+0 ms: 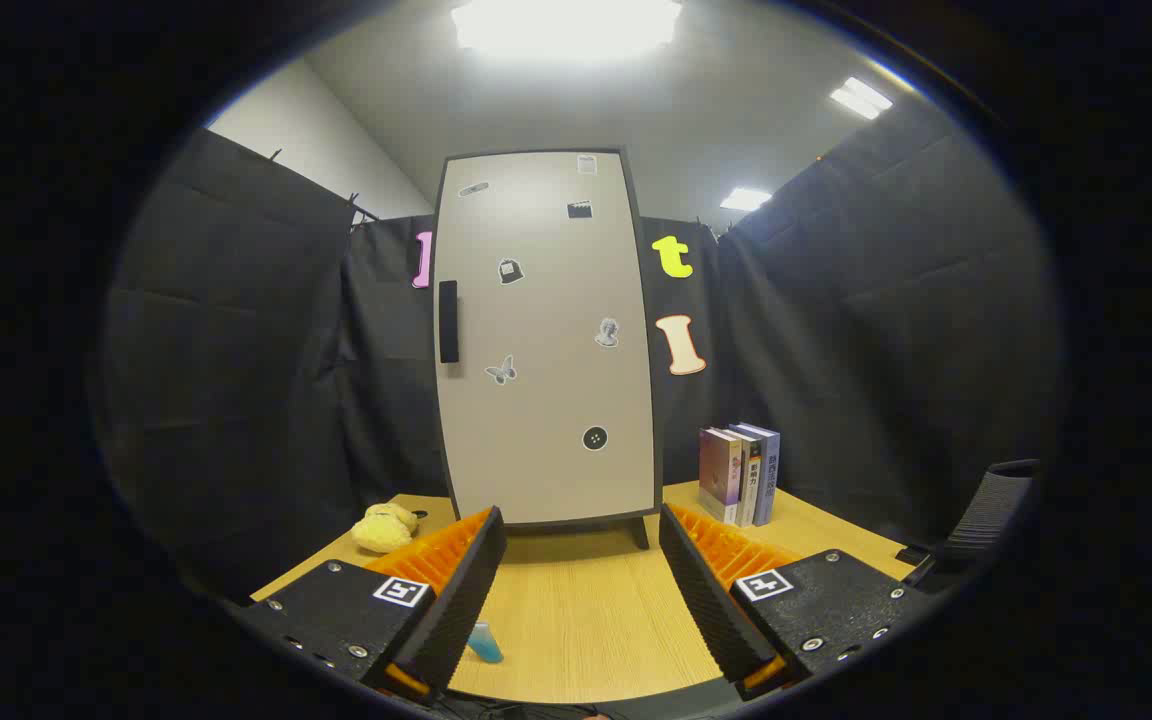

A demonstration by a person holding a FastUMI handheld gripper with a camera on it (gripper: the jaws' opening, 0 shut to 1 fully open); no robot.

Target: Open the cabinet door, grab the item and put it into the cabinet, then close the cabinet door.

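Note:
A tall beige cabinet [546, 340] stands on the wooden table [576, 610], straight ahead beyond the fingers. Its door is closed, with a dark vertical handle [448, 321] near its left edge and several small stickers on it. My gripper [581, 530] is open, fingers wide apart, with nothing between them but bare tabletop. A yellow plush toy [384, 527] lies on the table left of the cabinet's foot, beyond the left finger. A small light-blue object [485, 642] sits on the table close to the inner side of the left finger; most of it is hidden.
Three upright books [739, 474] stand right of the cabinet on the table. A dark chair back [986, 510] shows off the table's right edge. Black cloth walls close the booth on the left, back and right.

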